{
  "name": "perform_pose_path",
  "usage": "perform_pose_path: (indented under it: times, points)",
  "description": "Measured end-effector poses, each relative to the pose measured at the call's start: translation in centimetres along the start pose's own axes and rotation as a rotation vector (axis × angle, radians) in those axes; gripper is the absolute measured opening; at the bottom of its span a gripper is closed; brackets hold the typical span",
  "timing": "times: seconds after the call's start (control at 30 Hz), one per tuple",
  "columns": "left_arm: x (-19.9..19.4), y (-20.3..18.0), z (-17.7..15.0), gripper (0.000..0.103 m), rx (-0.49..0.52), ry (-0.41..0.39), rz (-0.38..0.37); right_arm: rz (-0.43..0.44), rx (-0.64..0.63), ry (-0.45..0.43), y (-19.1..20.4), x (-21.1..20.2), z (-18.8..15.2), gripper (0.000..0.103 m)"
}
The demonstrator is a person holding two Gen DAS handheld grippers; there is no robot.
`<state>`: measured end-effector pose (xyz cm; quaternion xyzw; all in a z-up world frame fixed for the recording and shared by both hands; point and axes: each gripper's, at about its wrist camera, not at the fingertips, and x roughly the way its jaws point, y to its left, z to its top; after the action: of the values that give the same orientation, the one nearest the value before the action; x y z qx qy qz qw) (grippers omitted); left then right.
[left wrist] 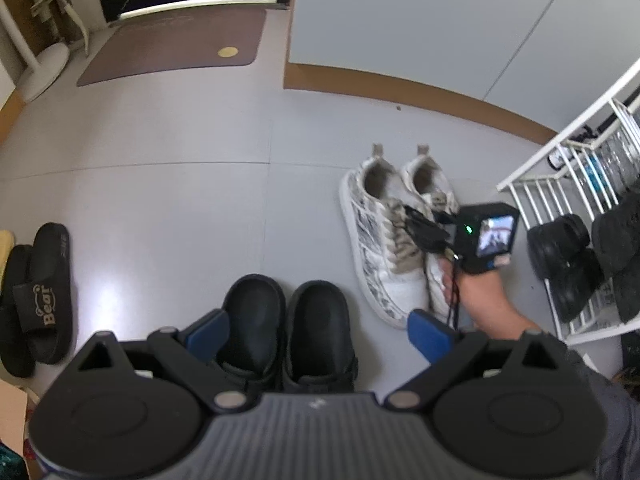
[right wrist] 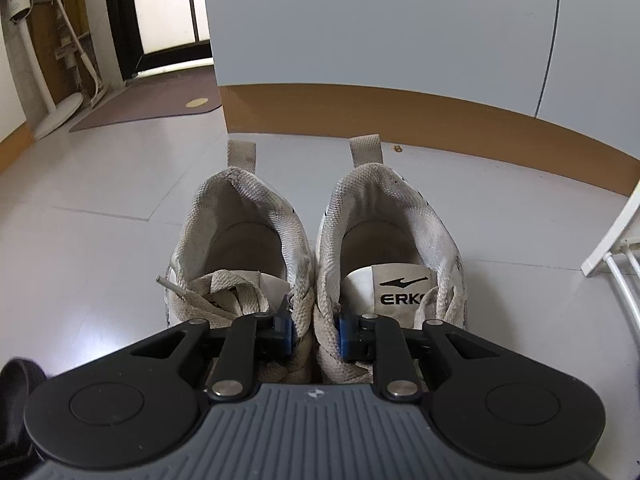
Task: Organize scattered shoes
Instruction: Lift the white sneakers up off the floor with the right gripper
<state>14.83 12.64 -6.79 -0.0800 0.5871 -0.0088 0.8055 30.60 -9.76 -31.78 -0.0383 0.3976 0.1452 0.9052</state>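
A pair of white patterned sneakers (left wrist: 384,232) stands side by side on the floor; it fills the right wrist view (right wrist: 316,248). My right gripper (right wrist: 314,330) is shut on the two sneakers' inner sides, pinching them together near the laces. It shows in the left wrist view (left wrist: 432,236) over the sneakers. A pair of black clogs (left wrist: 288,320) stands side by side just in front of my left gripper (left wrist: 320,332), which is open and empty above their heels. A black "Bear" slide (left wrist: 48,292) lies at the left with a second black slide (left wrist: 14,312) overlapping it.
A white wire shoe rack (left wrist: 576,184) at the right holds black shoes (left wrist: 568,264). A white cabinet with a brown base (left wrist: 400,92) stands behind the sneakers. A brown doormat (left wrist: 176,48) and a fan base (left wrist: 44,68) lie at the far left.
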Motion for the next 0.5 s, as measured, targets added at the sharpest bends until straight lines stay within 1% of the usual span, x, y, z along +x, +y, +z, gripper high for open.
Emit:
perform_pose_path:
  times: [0.17, 0.27, 0.43, 0.5]
  points:
    - [0.0, 0.3, -0.3, 0.097, 0.019, 0.007, 0.014, -0.028, -0.014, 0.027, -1.0, -1.9, -0.8, 0.021]
    - [-0.1, 0.5, -0.5, 0.097, 0.025, 0.018, -0.001, -0.026, -0.026, 0.038, -1.8, -3.1, -1.3, 0.021]
    - [-0.4, 0.2, -0.6, 0.097, 0.04, -0.008, -0.01, -0.047, -0.024, 0.052, -2.9, -5.6, -1.4, 0.021]
    - [-0.6, -0.1, -0.7, 0.097, 0.042, -0.015, -0.017, -0.061, -0.009, 0.055, -3.1, -7.3, -0.9, 0.021]
